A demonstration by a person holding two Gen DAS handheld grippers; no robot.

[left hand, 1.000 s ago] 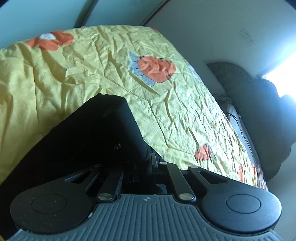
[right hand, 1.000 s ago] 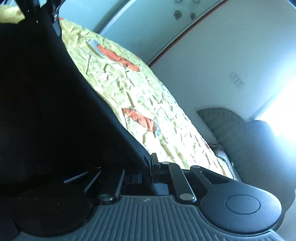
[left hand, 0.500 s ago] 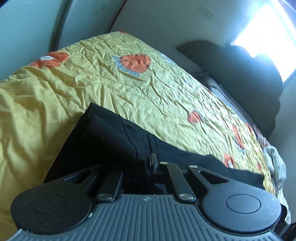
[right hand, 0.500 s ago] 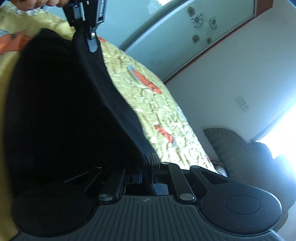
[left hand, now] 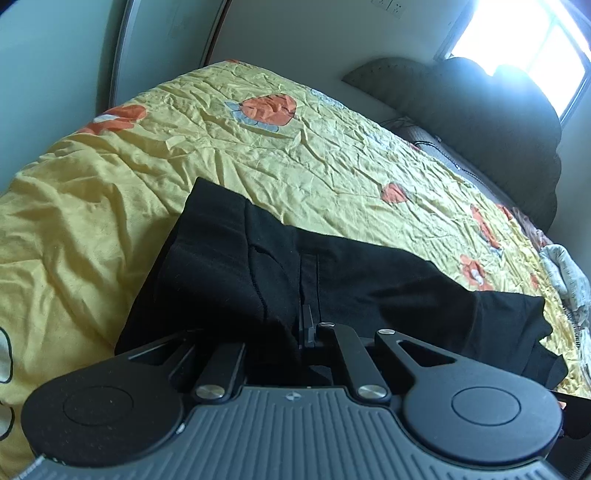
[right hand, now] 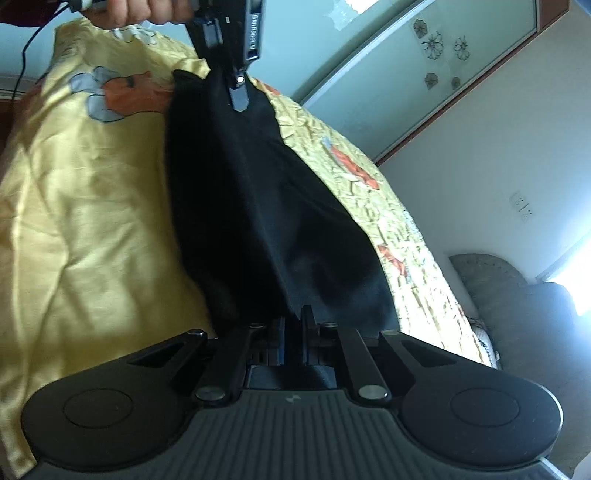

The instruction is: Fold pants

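The black pants lie across a yellow flowered bedspread. My left gripper is shut on the near edge of the pants. In the right wrist view the pants stretch from my right gripper, which is shut on one end, to the left gripper at the other end, which pinches the cloth from above. A hand holds that gripper.
A dark headboard and pillows stand at the far end of the bed. A bright window is behind them. A glass sliding door and a white wall border the bed. Grey bedding lies at the right edge.
Both grippers have lowered with the pants still gripped. The cloth, hanging close to the cameras before, now lies spread lower on the bedspread and stretched between the grippers.
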